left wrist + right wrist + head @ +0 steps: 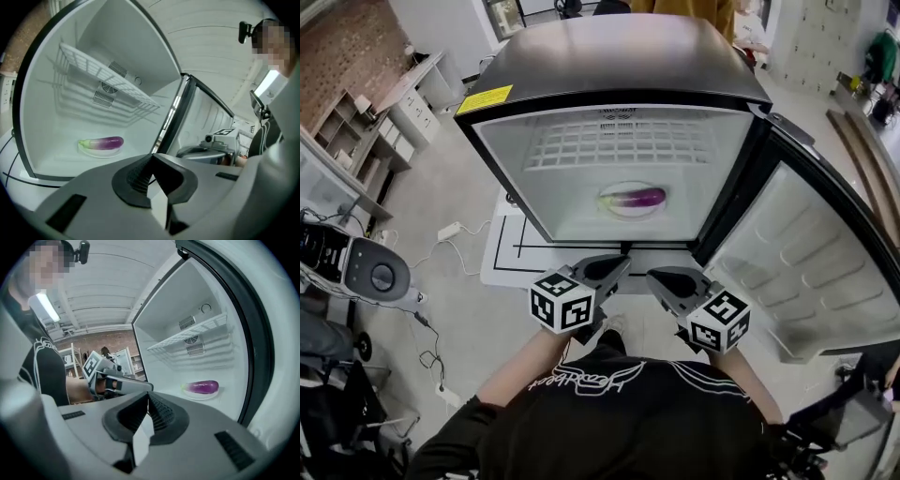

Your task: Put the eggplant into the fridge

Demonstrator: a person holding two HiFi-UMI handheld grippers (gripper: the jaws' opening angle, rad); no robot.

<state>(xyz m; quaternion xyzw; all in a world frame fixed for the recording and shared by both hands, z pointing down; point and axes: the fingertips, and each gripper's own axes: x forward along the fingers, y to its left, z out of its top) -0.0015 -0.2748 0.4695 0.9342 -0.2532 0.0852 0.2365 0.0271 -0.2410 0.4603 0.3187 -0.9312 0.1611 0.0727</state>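
Note:
The purple eggplant (637, 198) (105, 142) (202, 387) lies on a white plate (610, 209) on the floor of the open fridge (619, 56), below the wire shelf (619, 141). Both grippers are outside the fridge, side by side in front of its opening, and apart from the eggplant. My left gripper (623, 262) (152, 157) is shut with nothing between its jaws. My right gripper (652, 275) (147, 394) is also shut and empty. Each gripper shows in the other's view, held level with it.
The fridge door (806, 272) stands swung wide open at the right. A white floor mat (502, 253) with black lines lies under the fridge. Cables and a grey device (380, 274) sit on the floor at the left, shelving further left.

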